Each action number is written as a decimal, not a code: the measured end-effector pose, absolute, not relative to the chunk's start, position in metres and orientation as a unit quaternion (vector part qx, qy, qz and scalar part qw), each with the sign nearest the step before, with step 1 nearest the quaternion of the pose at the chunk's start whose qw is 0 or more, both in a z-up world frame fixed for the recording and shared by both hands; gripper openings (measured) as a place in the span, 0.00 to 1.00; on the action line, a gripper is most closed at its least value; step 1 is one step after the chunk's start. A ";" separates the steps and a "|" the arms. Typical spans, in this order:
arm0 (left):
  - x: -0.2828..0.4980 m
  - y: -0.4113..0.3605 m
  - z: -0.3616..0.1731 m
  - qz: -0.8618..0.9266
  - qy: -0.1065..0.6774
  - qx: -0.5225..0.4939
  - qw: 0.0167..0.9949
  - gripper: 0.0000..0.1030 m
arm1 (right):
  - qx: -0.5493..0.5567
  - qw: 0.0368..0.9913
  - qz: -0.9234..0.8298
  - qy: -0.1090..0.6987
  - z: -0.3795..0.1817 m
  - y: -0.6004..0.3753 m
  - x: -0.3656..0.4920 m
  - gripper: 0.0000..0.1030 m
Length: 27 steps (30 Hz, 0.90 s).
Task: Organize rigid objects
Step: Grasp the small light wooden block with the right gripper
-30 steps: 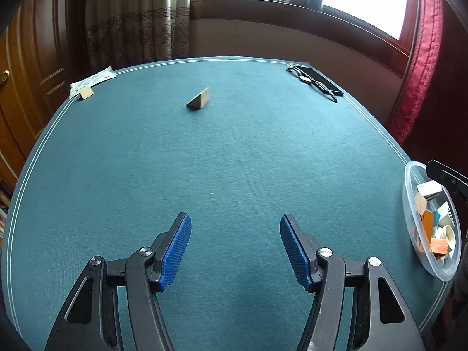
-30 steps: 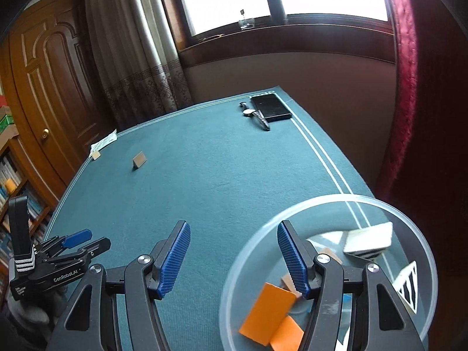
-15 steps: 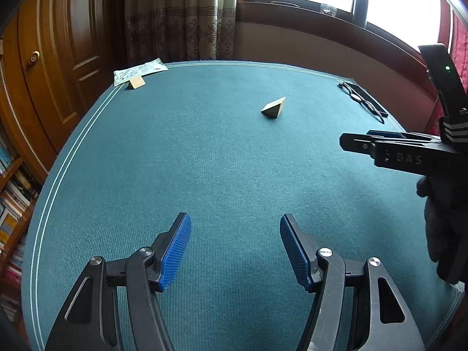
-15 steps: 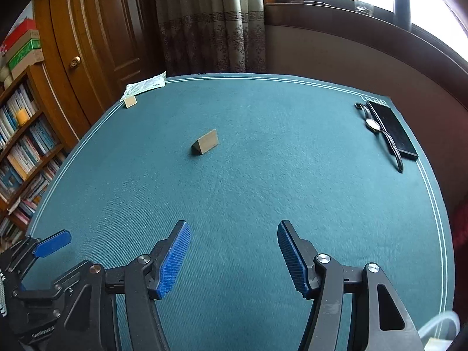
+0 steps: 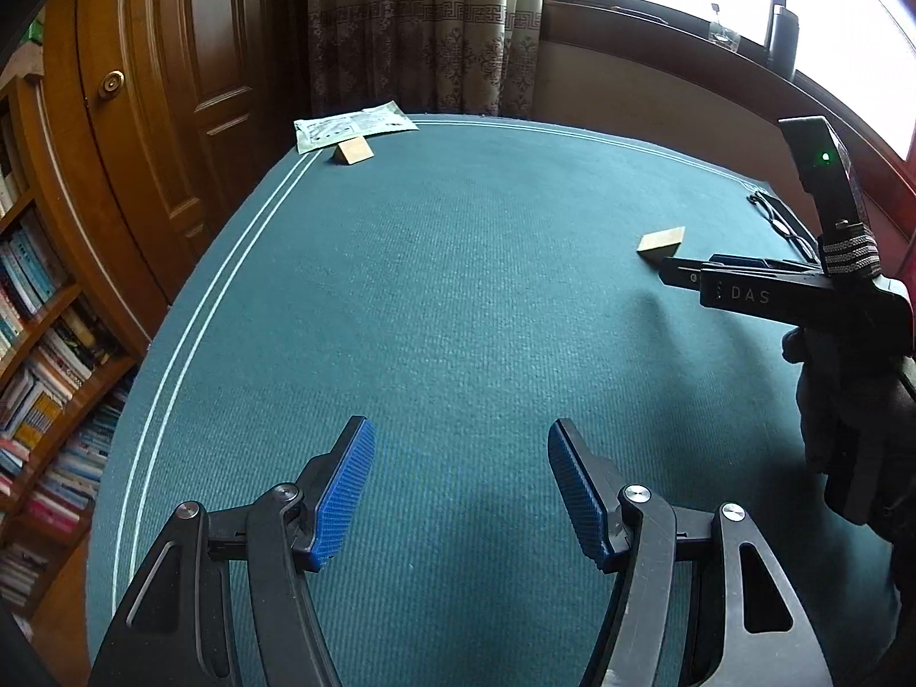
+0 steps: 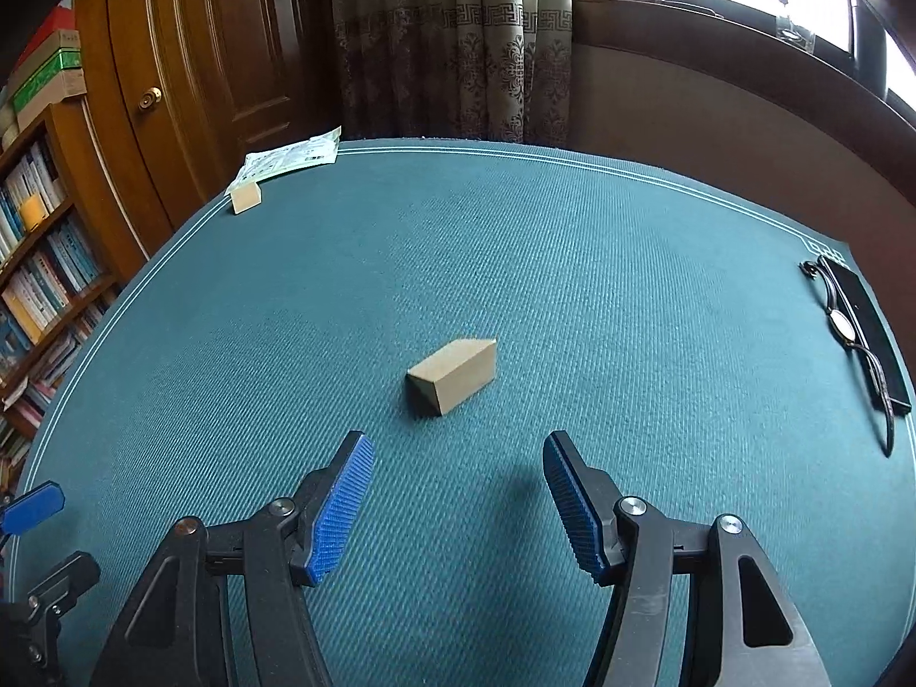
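Observation:
A wooden wedge block [image 6: 452, 375] lies on the green felt table, just ahead of my right gripper [image 6: 458, 492], which stands open and empty. In the left wrist view the same wedge [image 5: 661, 242] sits at the right, just beyond the right gripper's tips [image 5: 681, 275], held by a gloved hand [image 5: 847, 412]. A second small wooden block [image 5: 353, 150] rests at the far left corner, also visible in the right wrist view [image 6: 246, 197]. My left gripper [image 5: 461, 481] is open over bare felt with nothing between its blue pads.
A printed plastic packet [image 5: 352, 125] lies at the far left corner by the small block. A dark case with a corded item [image 6: 864, 326] sits at the right edge. A wooden door, bookshelves [image 5: 40, 355] and curtains surround the table [image 5: 458, 315].
Both views have swung left. The bowl of blocks has left both views. The right gripper has come close to the wedge, and the left view now faces the far left corner.

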State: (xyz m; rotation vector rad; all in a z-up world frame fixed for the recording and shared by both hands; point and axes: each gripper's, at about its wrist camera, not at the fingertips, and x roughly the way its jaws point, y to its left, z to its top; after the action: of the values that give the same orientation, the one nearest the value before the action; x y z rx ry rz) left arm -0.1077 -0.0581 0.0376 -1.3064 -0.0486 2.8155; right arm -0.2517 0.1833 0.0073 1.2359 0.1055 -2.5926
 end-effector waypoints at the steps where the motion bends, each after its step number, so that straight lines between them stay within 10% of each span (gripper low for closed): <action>1: -0.111 -0.062 0.038 0.907 -0.015 -0.421 0.014 0.63 | 0.427 0.136 -0.893 0.038 0.006 0.183 -0.257 0.63; 18: -0.225 -0.119 0.041 0.907 -0.059 -0.408 -0.086 0.63 | 0.406 0.143 -0.900 0.067 0.002 0.182 -0.279 0.31; 27: -0.304 -0.122 0.043 0.911 -0.051 -0.391 -0.125 0.63 | 0.407 0.116 -0.904 0.057 0.002 0.182 -0.279 0.30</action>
State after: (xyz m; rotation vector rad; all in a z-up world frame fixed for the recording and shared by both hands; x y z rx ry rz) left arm -0.3043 -0.1219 0.0427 -1.3356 -0.1758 3.1128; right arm -0.2792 0.1820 0.0018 1.1913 0.1663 -2.6492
